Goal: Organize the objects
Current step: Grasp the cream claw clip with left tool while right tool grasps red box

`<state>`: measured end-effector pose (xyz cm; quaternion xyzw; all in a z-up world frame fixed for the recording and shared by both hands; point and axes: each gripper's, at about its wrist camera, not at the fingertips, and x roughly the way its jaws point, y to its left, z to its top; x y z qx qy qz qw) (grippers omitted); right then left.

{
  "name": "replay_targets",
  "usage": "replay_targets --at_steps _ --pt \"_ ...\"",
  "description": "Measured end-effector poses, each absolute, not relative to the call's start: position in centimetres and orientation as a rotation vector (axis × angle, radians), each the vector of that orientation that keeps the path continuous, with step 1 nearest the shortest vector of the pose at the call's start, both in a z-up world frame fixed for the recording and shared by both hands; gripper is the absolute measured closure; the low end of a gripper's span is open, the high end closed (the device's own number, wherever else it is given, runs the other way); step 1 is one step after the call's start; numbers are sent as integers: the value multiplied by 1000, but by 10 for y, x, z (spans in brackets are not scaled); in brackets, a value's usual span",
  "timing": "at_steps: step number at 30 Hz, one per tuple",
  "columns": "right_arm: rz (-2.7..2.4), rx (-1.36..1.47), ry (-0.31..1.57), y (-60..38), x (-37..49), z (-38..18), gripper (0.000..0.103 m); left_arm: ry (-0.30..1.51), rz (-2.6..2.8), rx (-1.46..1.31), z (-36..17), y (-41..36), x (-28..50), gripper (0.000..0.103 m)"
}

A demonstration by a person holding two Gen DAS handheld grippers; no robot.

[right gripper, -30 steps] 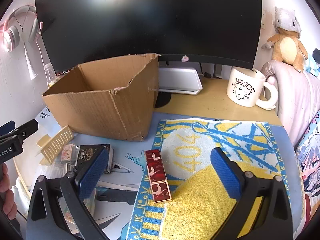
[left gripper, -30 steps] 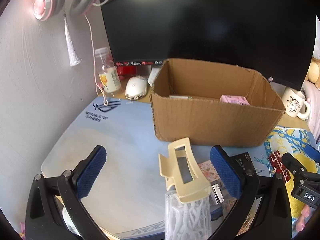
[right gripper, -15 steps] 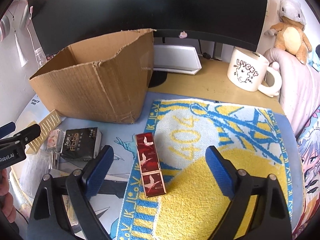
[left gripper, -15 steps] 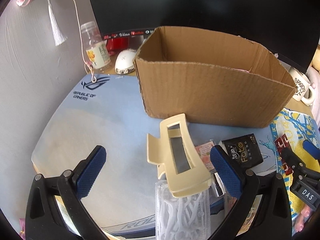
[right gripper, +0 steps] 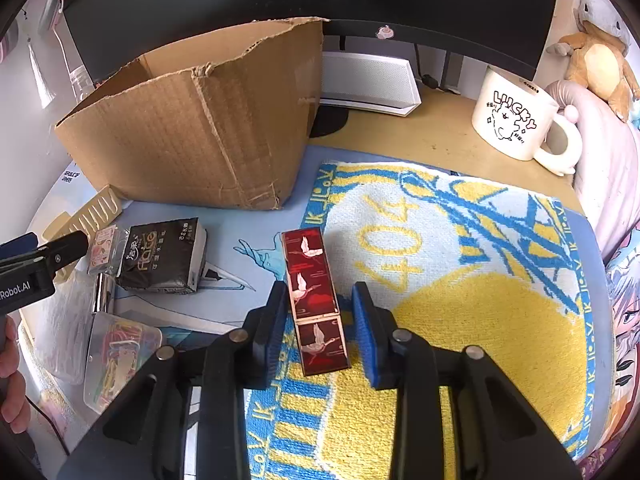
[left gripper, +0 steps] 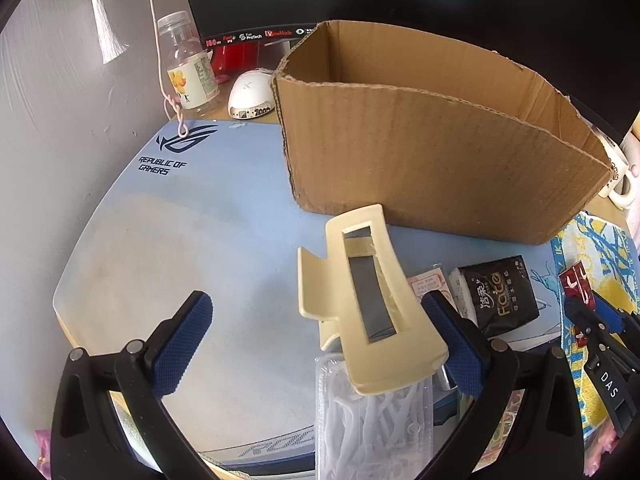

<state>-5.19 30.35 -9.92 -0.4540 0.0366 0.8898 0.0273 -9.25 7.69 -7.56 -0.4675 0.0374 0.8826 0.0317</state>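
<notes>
A long red lacquered box with white cranes (right gripper: 316,300) lies on the yellow and blue towel (right gripper: 460,280). My right gripper (right gripper: 320,320) straddles its near half, jaws closing; the left pad is at the box's side and a thin gap shows at the right pad. My left gripper (left gripper: 316,308) stands wide open above the blue desk mat (left gripper: 180,240). A cream hair claw clip (left gripper: 360,280) lies between its fingers, close to the right one and untouched. The open cardboard box (left gripper: 440,168) stands just behind the clip.
A black tissue pack (left gripper: 500,296) and a small pink packet lie right of the clip. A clear case of floss picks (left gripper: 368,420) sits under the clip's near end. A tub of coloured bands (right gripper: 120,352), a white mug (right gripper: 512,120) and a bottle (left gripper: 188,64) stand around.
Both grippers have sunk and tipped down toward the desk. The right jaws went from wide open to nearly closed around the red box. The left jaws stayed wide.
</notes>
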Motion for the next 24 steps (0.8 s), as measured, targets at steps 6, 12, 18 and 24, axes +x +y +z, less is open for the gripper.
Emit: replay_targets --at_steps 6,12,18,24 --pt "2757 -1399 134 303 -51 -100 74 113 2713 -1479 -80 75 -97 0" --pt "2768 -1389 135 302 -49 -95 80 114 2720 -1495 -82 73 -100 0" --pt "2770 -1380 137 302 -49 -94 80 76 2749 -1511 -85 67 -102 0" --pt "2764 -1367 38 294 -50 -99 80 26 2697 -1476 -87 64 -106 24"
